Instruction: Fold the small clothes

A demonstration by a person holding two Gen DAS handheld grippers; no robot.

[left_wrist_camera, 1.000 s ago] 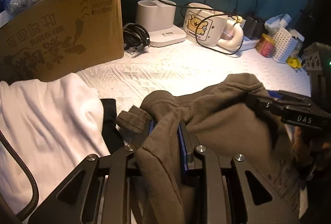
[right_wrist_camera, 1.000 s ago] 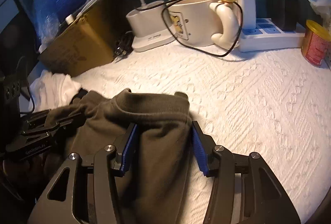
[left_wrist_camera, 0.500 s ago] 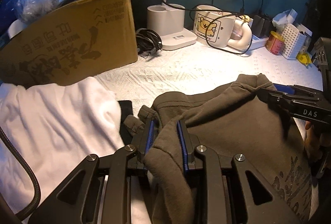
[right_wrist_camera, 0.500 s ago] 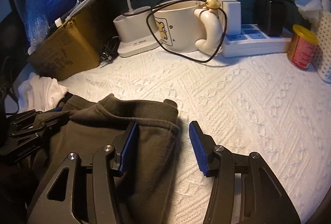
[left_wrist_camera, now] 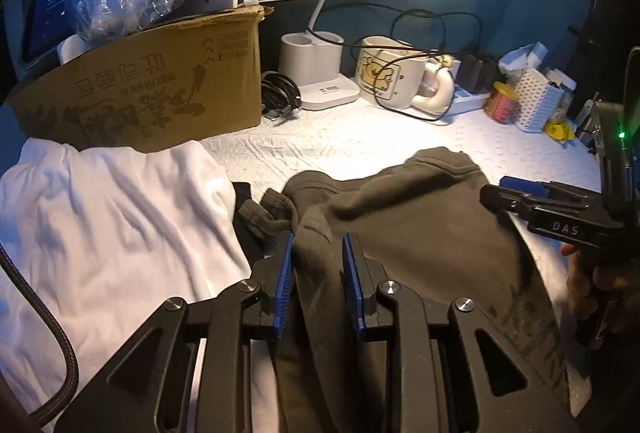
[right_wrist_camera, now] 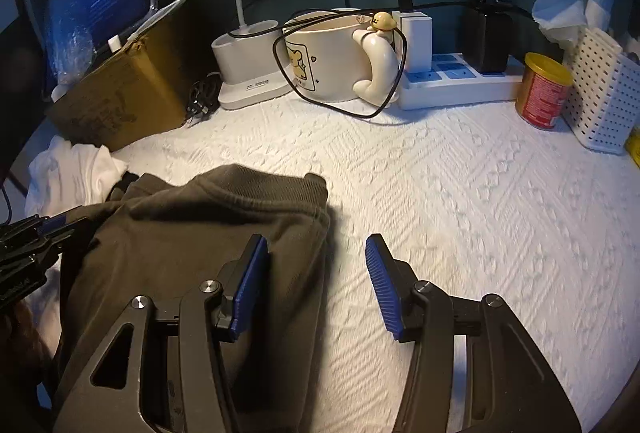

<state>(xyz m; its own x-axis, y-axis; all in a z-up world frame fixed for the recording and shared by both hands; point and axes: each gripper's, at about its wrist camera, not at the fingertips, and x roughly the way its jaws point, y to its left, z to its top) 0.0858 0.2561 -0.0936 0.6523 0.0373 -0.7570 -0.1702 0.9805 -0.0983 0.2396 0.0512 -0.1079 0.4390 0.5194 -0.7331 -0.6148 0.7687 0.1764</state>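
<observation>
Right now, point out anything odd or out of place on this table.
A black cable loops around the cartoon mug and over its handle, so lifting the mug would snag it. The cardboard box sits with its print upside down. Nothing spilled or damaged.

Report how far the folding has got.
Done: nothing looks finished. In hand: the left hand-held gripper pinches the olive-brown garment, doubled over on the white quilted cover; the right hand-held gripper is open. Left: finishing it, then the crumpled white garment.
</observation>
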